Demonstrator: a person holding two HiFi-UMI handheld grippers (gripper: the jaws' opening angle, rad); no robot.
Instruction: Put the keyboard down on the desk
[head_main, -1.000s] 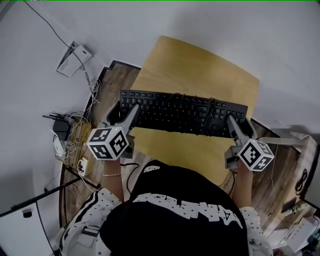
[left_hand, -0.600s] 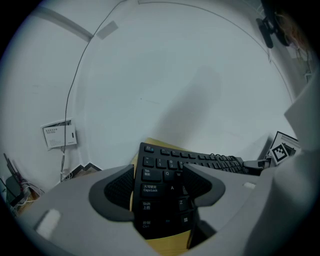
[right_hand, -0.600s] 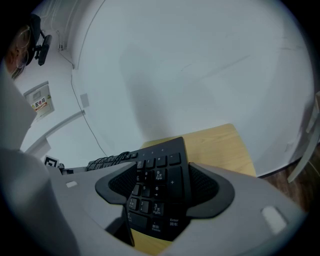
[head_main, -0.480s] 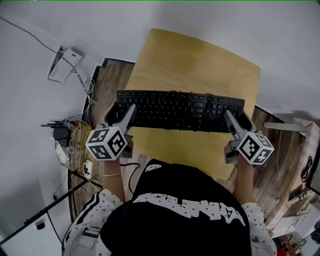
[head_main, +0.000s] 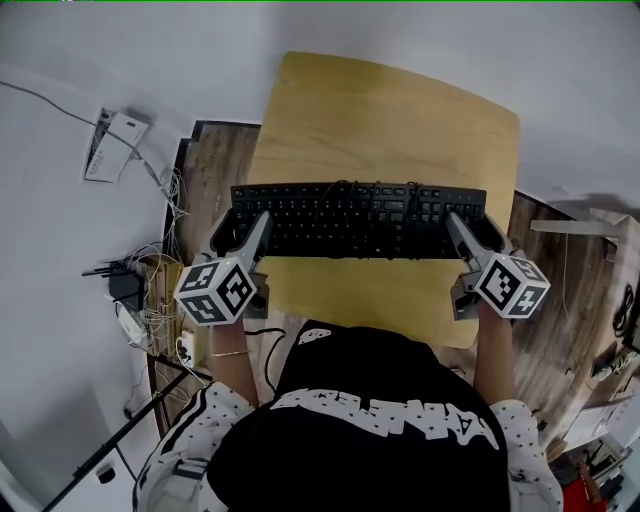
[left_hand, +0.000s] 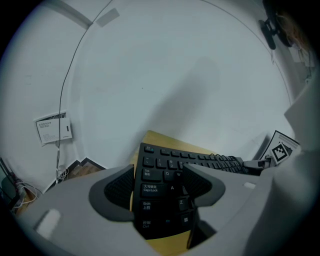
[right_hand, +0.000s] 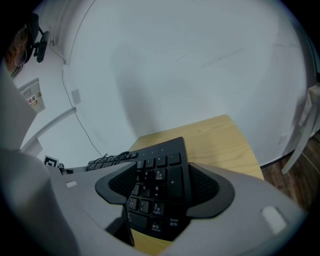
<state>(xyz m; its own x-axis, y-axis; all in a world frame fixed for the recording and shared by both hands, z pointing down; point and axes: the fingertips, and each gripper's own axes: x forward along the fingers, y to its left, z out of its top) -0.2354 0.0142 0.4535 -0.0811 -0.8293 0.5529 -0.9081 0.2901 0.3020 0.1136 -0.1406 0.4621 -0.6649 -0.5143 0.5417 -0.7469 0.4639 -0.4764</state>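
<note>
A black keyboard (head_main: 358, 218) lies crosswise over the small light-wood desk (head_main: 390, 110), its ends reaching past the desk's sides. Its cable is bundled on the keys near the back edge. My left gripper (head_main: 245, 228) is shut on the keyboard's left end; in the left gripper view the jaws of this gripper (left_hand: 160, 187) clamp the key block (left_hand: 159, 170) around Caps Lock. My right gripper (head_main: 470, 232) is shut on the right end, and in the right gripper view this gripper (right_hand: 162, 192) pinches the number pad (right_hand: 157, 172). I cannot tell whether the keyboard touches the desktop.
A white box (head_main: 105, 145) with a cable hangs on the wall at the left. Tangled cables and a power strip (head_main: 150, 290) lie on the wooden floor left of the desk. White furniture (head_main: 580, 225) stands at the right. The person's black shirt (head_main: 370, 420) fills the near side.
Both grippers have carried the keyboard slightly forward over the desk and turned it from a slant to square with the desk's front edge. Both stay shut on it.
</note>
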